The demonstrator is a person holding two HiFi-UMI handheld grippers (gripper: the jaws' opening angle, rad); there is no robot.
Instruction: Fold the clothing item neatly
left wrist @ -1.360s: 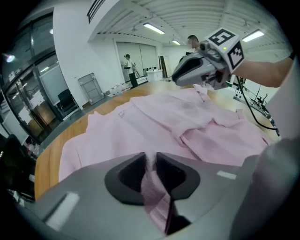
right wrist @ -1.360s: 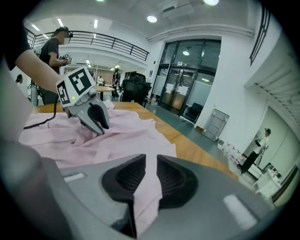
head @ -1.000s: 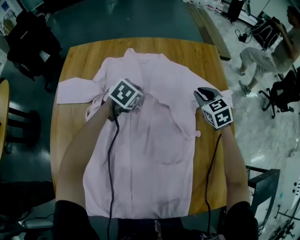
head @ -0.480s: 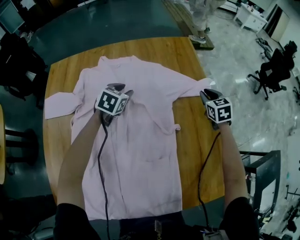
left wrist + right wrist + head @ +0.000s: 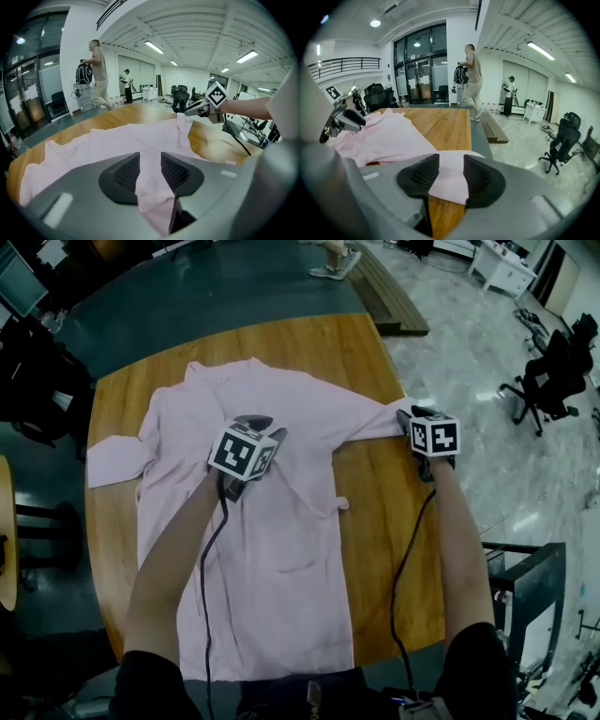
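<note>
On the wooden table [image 5: 380, 521] the pink shirt [image 5: 281, 549] lies spread flat. My left gripper [image 5: 265, 426] has just been closing slightly, its jaws apart around loose chest fabric. My right gripper [image 5: 410, 414] has just been opening and straddles the sleeve cuff [image 5: 447, 180] without gripping it. Office chairs [image 5: 553, 381] stand on the pale floor [image 5: 487, 343] to the right, and a person [image 5: 472, 77] walks beyond.

1. We find the head view dim and bluish, darkest at its corners; the pale floor [image 5: 469, 381] carries soft glare.
2. Ceiling strip lights [image 5: 154, 47] brighten both gripper views.
3. Those views bend strongly toward black, rounded edges.
4. Close up, the left gripper [image 5: 150, 161] and right gripper [image 5: 451, 164] look soft, perhaps out of focus.
5. We see only faint shadows on the table [image 5: 375, 502].
</note>
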